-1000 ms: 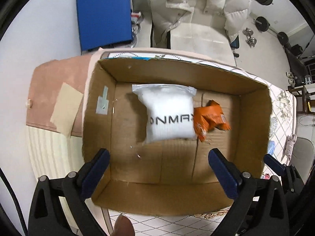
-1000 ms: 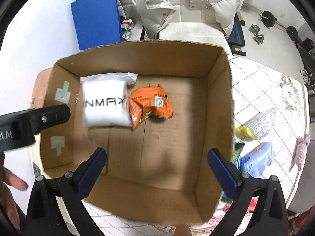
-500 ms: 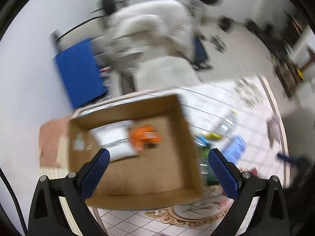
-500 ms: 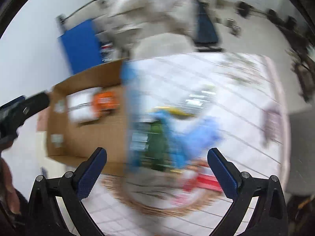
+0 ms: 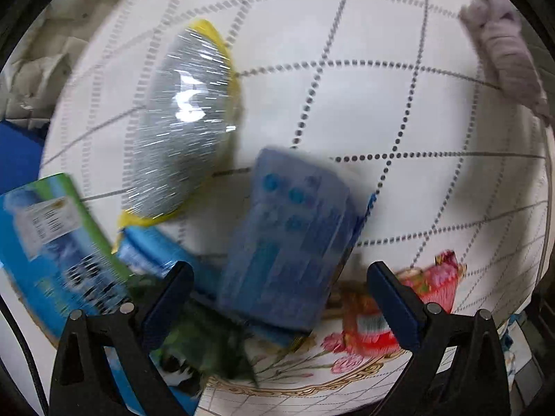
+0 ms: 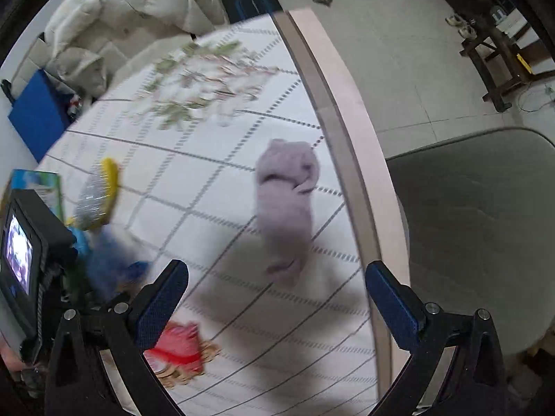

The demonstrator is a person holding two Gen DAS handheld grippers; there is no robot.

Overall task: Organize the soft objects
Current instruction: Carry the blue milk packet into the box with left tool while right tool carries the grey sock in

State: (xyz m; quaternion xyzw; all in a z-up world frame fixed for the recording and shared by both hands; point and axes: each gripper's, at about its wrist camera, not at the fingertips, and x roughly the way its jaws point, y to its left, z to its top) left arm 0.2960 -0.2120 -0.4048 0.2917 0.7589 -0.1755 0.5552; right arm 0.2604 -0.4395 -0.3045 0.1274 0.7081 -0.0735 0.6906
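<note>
My left gripper (image 5: 279, 289) is open just above a blue soft pack (image 5: 288, 239) that lies between its fingers on the white tablecloth (image 5: 399, 97). A silver and yellow foil bag (image 5: 184, 121) lies beyond it to the left, a blue-green carton (image 5: 52, 242) at far left, a dark green packet (image 5: 204, 343) under the left finger, a red packet (image 5: 367, 326) near the right finger. My right gripper (image 6: 277, 289) is open over the cloth, with a lilac soft cloth item (image 6: 286, 204) lying ahead between its fingers. The image is motion-blurred.
The table's pale edge (image 6: 347, 138) runs just right of the lilac item, with a grey chair seat (image 6: 478, 225) beyond it. A white padded jacket (image 6: 131, 10) hangs at the back. The left gripper's body with its screen (image 6: 20, 253) shows at the right view's left edge.
Both grippers have swung right, away from the cardboard box with the white and orange packs. The box has left both views; the loose items on the cloth now fill them.
</note>
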